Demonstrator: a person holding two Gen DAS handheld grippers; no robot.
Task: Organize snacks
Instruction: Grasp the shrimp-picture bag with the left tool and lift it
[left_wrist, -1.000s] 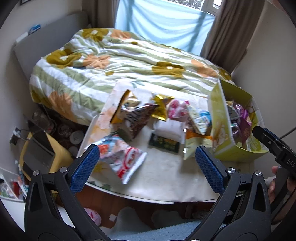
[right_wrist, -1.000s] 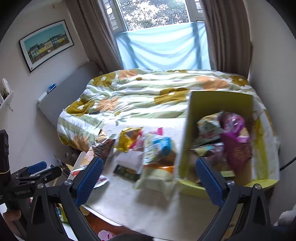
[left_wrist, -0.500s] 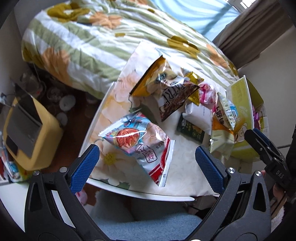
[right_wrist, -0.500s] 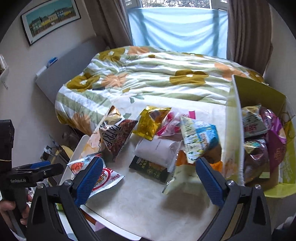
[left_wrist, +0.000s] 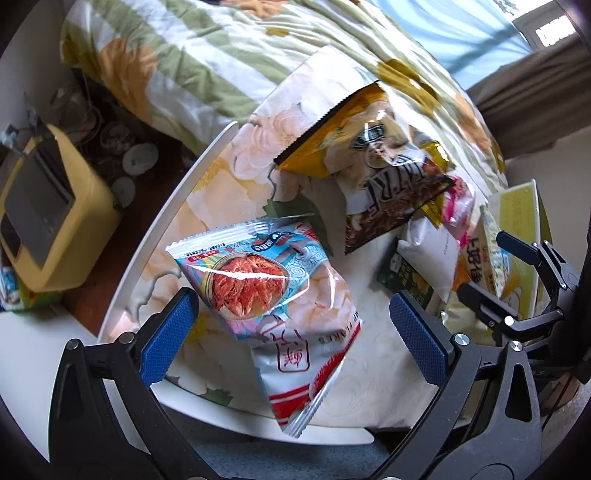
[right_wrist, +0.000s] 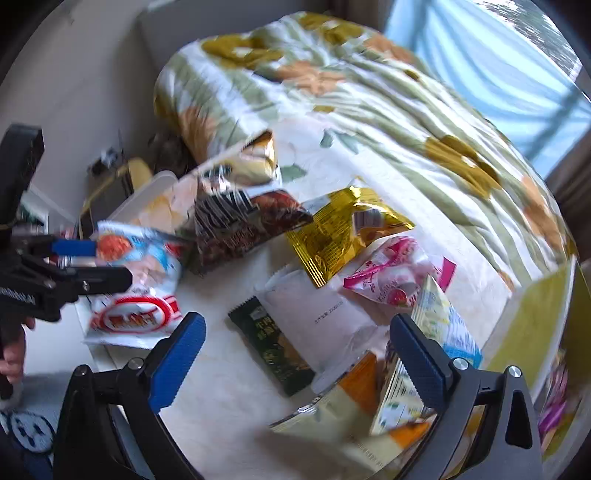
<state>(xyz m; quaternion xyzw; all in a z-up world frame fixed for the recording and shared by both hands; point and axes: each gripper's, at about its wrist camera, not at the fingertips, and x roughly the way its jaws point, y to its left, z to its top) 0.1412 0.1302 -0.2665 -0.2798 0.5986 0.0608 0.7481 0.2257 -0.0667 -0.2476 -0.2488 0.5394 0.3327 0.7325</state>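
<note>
two open claws over a table full of snack bags

the left claw (left_wrist: 291, 328) is released, its blue fingers (left_wrist: 168, 334) wide apart, and a shrimp chip bag (left_wrist: 269, 291) lies on the table (left_wrist: 373, 354) right between and just ahead of them, not gripped. ahead of this claw a brown bag (left_wrist: 388, 206) leans on a yellow bag (left_wrist: 332, 144); to its right are a white pouch (left_wrist: 428, 251) and a dark green packet (left_wrist: 410, 284). the right claw (right_wrist: 295, 354) is released too, holding nothing. the dark green packet and white pouch lie between its fingers, a gold bag (right_wrist: 340, 229) and a pink bag (right_wrist: 391, 277) ahead, and a yellow box (right_wrist: 532, 325) at its right.
</note>
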